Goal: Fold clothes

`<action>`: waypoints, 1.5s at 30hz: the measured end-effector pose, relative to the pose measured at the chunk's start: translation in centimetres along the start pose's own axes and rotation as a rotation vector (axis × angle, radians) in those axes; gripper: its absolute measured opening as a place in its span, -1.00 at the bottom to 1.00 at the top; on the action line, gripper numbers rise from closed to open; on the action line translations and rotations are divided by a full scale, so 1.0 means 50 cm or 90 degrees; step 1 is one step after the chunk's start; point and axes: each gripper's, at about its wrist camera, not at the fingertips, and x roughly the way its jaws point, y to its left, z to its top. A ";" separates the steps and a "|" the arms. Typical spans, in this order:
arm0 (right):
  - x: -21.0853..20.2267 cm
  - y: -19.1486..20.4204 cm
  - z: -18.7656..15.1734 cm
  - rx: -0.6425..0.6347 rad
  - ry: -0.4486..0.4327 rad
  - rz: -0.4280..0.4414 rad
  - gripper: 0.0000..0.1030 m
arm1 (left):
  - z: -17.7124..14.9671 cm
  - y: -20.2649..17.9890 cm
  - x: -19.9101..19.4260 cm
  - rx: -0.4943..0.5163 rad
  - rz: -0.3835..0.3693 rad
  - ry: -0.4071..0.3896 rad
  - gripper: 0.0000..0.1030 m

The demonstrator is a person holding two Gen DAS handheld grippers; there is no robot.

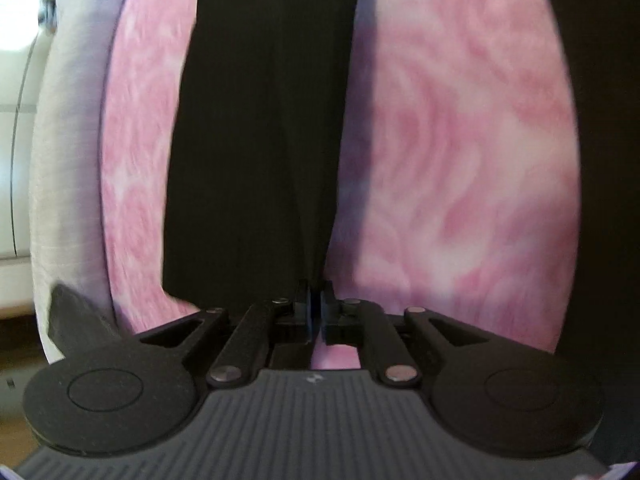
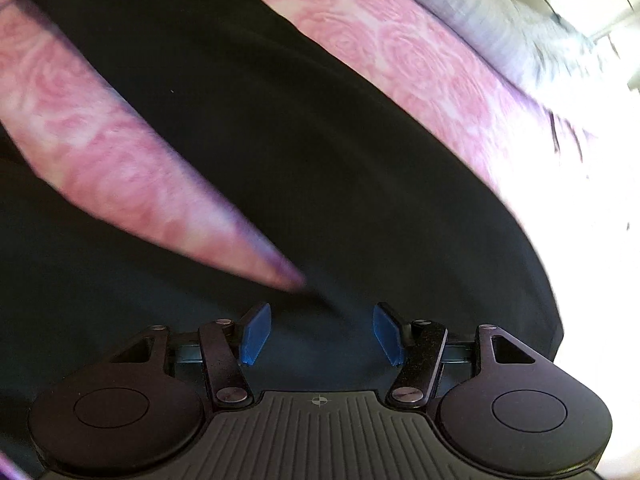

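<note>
A black garment, likely trousers, lies on a pink rose-patterned bedsheet. In the left wrist view one black leg stretches away from my left gripper, whose jaws are shut on its near end. In the right wrist view the black garment spreads under and ahead of my right gripper, which is open with blue pads apart just above the cloth. A pink wedge of sheet shows between two black parts.
The pink bedsheet covers the bed. A pale white-grey blanket or bed edge runs along the left, and it also shows in the right wrist view at upper right. White furniture stands beyond it.
</note>
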 end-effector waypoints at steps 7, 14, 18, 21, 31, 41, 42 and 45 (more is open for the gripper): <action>-0.097 -0.099 -0.123 0.207 0.024 0.019 0.18 | 0.006 0.086 -0.074 -0.126 -0.006 0.026 -0.82; -0.101 -0.368 -0.228 0.411 0.006 0.008 0.18 | 0.191 0.163 -0.174 -0.201 0.003 -0.020 -0.70; -0.033 -0.562 -0.263 0.448 -0.018 0.025 0.18 | 0.371 0.171 -0.218 -0.216 -0.011 -0.053 -0.52; 0.050 -0.694 -0.276 0.452 -0.036 0.064 0.18 | 0.533 0.156 -0.233 -0.208 -0.030 -0.068 -0.50; 0.355 -0.962 -0.242 0.444 -0.042 0.213 0.18 | 1.068 0.133 -0.171 -0.111 -0.099 -0.192 -0.38; 0.429 -1.004 -0.212 0.432 -0.103 0.275 -0.78 | 1.242 0.173 -0.058 -0.125 -0.104 -0.198 -0.26; 0.428 -1.010 -0.202 0.423 -0.115 0.264 -0.85 | 1.235 0.173 -0.059 -0.138 -0.104 -0.192 -0.27; 0.454 -1.022 -0.176 0.402 -0.118 0.266 -0.83 | 1.215 0.171 -0.068 -0.169 -0.107 -0.175 -0.28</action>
